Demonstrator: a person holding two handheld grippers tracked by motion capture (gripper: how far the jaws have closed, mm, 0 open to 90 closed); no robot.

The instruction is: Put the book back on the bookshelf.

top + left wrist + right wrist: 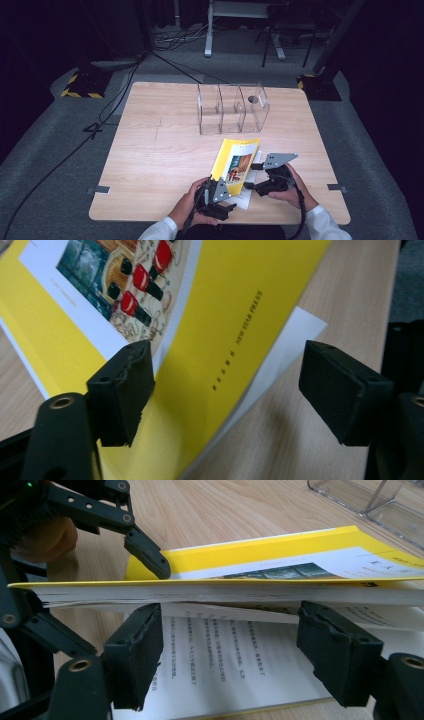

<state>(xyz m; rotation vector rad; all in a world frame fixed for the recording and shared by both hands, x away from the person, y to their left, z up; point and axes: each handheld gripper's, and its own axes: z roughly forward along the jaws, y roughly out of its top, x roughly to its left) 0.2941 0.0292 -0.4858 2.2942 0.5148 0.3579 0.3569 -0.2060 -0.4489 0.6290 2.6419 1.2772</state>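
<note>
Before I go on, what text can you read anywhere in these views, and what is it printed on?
"NEW STAR PRESS": on the yellow cover of the paperback book, left gripper view.
Small characters just below it on that cover: too small to read.
Printed lines on the open white page, right gripper view: too blurred to read.

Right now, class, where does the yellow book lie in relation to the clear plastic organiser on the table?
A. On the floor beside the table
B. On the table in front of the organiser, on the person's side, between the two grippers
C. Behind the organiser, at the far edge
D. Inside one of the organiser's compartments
B: in the high view the yellow book rests on the table short of the clear organiser, with the left gripper and right gripper at its near end.
</note>
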